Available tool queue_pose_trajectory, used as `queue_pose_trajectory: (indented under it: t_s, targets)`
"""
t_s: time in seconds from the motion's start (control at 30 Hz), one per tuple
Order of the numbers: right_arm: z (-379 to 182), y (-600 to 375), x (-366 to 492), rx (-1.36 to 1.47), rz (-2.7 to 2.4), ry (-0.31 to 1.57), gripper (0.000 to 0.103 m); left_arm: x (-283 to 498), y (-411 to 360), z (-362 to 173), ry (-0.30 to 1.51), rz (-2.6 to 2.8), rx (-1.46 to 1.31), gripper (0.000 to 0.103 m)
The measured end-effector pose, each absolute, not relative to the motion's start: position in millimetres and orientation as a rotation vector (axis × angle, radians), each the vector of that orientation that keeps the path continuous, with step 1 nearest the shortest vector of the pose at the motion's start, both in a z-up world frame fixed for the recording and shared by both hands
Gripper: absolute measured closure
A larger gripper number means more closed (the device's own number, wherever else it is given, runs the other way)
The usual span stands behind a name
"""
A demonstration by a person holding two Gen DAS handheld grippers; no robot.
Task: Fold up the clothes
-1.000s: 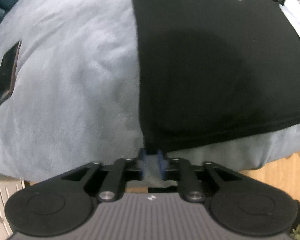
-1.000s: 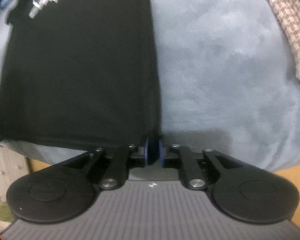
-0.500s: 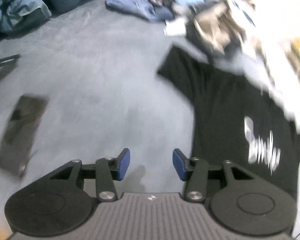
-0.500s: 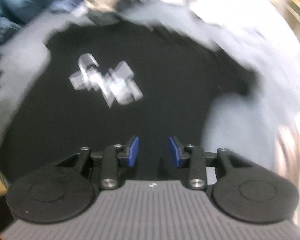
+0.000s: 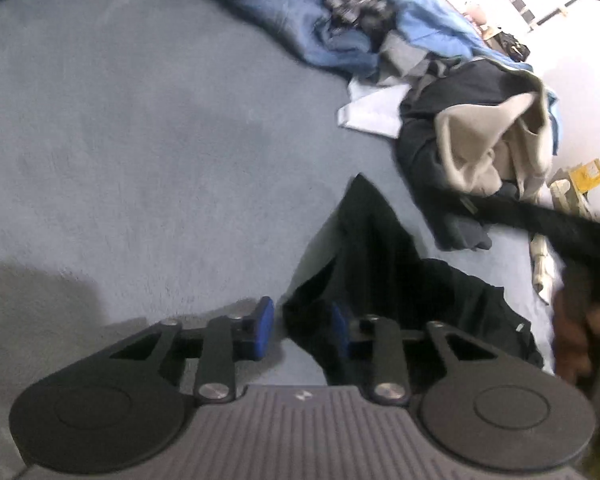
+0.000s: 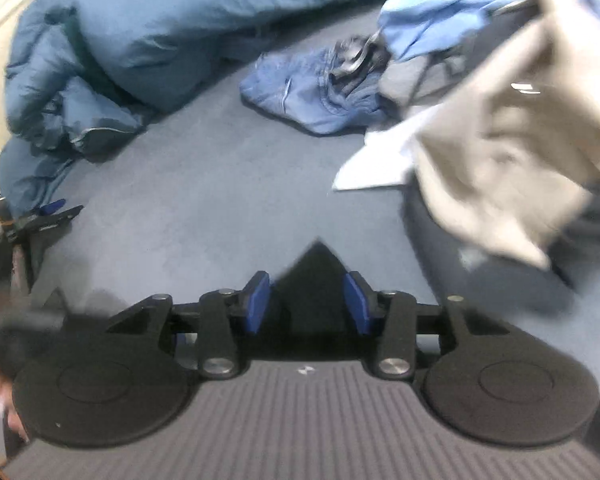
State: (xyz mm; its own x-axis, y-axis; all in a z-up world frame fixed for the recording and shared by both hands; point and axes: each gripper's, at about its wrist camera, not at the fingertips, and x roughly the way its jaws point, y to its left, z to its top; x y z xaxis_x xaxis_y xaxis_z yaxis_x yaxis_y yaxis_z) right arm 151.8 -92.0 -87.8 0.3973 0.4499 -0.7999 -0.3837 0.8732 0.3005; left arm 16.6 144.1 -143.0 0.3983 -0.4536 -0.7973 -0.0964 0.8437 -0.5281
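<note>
Left gripper (image 5: pixel 300 330) fingers closing round black shirt (image 5: pixel 380 264); right gripper (image 6: pixel 308 306) fingers opening; no writing legible.

The right tool (image 6: pixel 307 306), its jaws opening, straddles a black garment's corner (image 6: pixel 314 276) on the grey bed (image 6: pixel 204 192); beyond lie jeans (image 6: pixel 312 96).

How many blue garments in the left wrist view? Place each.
2: denim jeans at top centre; a light blue garment just right of them, on the pile. More may be buried.

Black garment (image 5: pixel 380 272) lies crumpled, one corner peaked, on grey bedding (image 5: pixel 140 140).
</note>
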Motion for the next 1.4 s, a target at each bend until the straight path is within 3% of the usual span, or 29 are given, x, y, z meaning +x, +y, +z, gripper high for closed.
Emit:
queue_pose_trajectory:
  t_s: [0.27, 0.3, 0.33, 0.37, 0.6, 0.83, 0.93, 0.97, 1.03, 1.2, 1.3, 1.4]
  targets:
    - [-133.9, -51.8, 184.2, -0.102, 0.566, 1.185, 0.065, 13.8, 148.2, -163.6, 1.142, -0.256, -0.601, 0.098]
    - [-134.7, -48.6, 182.9, -0.119, 0.568, 1.174, 0.071, 11.6, 147.8, -162.7, 1.133, -0.253, -0.595, 0.099]
    - [-133.9, -48.3, 182.6, -0.121, 0.572, 1.178, 0.093, 9.2, 148.7, -161.6, 1.124, -0.249, -0.595, 0.099]
    - [-132.6, -48.6, 182.5, -0.12, 0.576, 1.185, 0.1, 5.5, 152.4, -159.4, 1.116, -0.24, -0.607, 0.099]
    - [-108.4, -30.5, 168.8, -0.093, 0.747, 1.104, 0.101, -29.9, 190.8, -139.1, 1.067, -0.134, -0.652, 0.099]
    - [-142.5, 14.9, 161.6, -0.175, 0.846, 1.096, 0.098, -46.7, 191.4, -149.7, 1.125, -0.086, -0.614, 0.099]
    - [-139.8, 8.5, 169.3, -0.072, 0.822, 1.069, 0.093, -45.9, 191.3, -150.6, 1.12, -0.096, -0.593, 0.098]
    - [-131.5, 1.4, 173.0, -0.041, 0.792, 1.05, 0.086, -44.9, 191.4, -149.4, 1.117, -0.099, -0.577, 0.096]
    - [-102.3, -23.7, 175.0, 0.023, 0.736, 0.971, 0.082, -43.0, 193.3, -144.3, 1.103, -0.088, -0.52, 0.094]
    - [2.3, -115.0, 138.4, 0.056, 0.577, 0.86, 0.079, -36.6, 205.0, -125.4, 1.041, -0.025, -0.328, 0.093]
    - [29.3, -132.2, 91.7, -0.158, 0.549, 0.965, 0.078, -29.4, 199.7, -111.6, 1.0, -0.092, -0.271, 0.09]
    - [11.7, -125.2, 43.3, -0.248, 0.54, 1.099, 0.077, -20.9, 178.0, -106.7, 0.985, -0.246, -0.261, 0.084]
